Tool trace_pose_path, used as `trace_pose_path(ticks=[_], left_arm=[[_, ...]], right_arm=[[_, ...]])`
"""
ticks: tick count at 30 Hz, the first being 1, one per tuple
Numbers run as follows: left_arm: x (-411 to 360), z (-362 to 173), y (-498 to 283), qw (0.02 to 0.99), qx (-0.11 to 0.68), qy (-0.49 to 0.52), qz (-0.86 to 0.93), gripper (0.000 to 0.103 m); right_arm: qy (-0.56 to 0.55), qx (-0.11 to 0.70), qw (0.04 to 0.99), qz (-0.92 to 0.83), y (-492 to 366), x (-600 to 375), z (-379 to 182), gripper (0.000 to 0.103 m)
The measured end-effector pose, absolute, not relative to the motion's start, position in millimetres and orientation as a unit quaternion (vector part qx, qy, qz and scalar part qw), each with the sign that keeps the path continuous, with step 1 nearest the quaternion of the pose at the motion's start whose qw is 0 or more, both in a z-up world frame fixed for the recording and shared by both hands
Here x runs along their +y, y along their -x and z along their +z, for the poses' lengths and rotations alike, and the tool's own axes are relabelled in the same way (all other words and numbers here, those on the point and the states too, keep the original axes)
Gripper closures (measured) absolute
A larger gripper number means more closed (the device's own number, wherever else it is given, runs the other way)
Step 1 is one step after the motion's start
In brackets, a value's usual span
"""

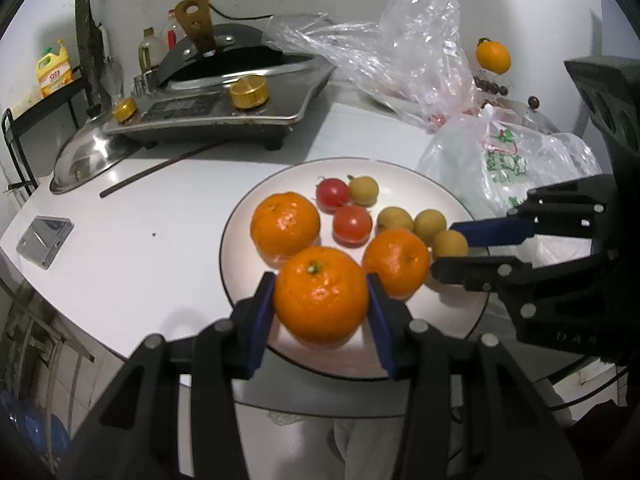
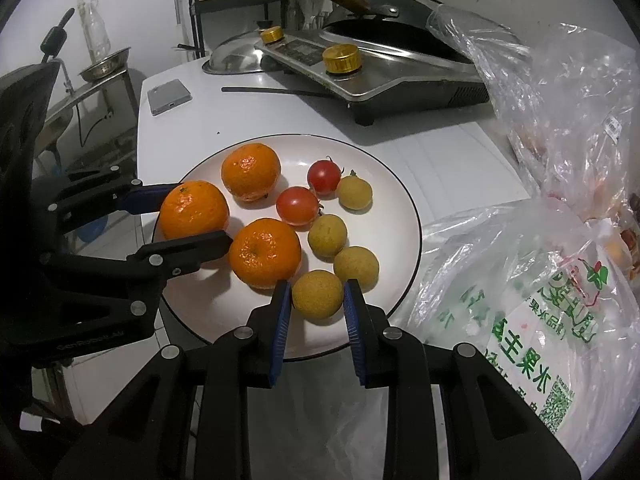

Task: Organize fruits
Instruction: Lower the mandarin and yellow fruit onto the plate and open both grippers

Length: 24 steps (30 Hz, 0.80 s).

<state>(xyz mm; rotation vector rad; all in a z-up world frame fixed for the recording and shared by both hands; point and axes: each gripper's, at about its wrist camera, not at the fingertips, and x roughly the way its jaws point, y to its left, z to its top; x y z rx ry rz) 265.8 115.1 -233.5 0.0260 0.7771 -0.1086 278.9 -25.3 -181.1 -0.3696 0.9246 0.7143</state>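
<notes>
Seen first from the left wrist camera, a round white plate with a thin dark rim [image 1: 240, 248] sits on a white tabletop [image 1: 132, 248], and fruit is grouped on it: three glossy orange mandarins, two small red tomatoes [image 1: 343, 208] and four small tan round fruits. The left gripper [image 1: 320, 294] is closed partway on the nearest mandarin [image 1: 320, 294], blue pads pressed against both sides, low over the plate's near edge. One more orange fruit [image 1: 493, 55] is left far back, beside a crumpled clear plastic bag [image 1: 400, 52].

From the right wrist camera, the right gripper [image 2: 317, 295] is narrowly closed around a tan round fruit [image 2: 317, 295] at the plate's near edge, beside the other tan ones. A printed plastic bag [image 2: 520, 300] lies just right. Sorting by kind appears nearly done; the two held fruits seem yet to be released.
</notes>
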Motion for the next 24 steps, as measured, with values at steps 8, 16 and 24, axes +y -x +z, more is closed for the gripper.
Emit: trace_pose_path(ticks=[8,16,24], left_arm=[[117.0,-233.2,-264.9,0.922,0.383,-0.008,-0.046,0.056],[114.7,-222.3,-257.7,0.928,0.369,-0.007,-0.049,0.050],[106.8,-212.2,-247.2,0.932,0.360,-0.012,-0.050,0.050]], right_arm=[[0.172,0.432,0.821,0.332,-278.1,-25.9,-179.4,0.073],[0.173,0.424,0.826,0.329,-272.9,-29.3,-170.7,0.073],[0.171,0.412,0.834,0.325,-263.3,-36.4,-158.5,0.073]])
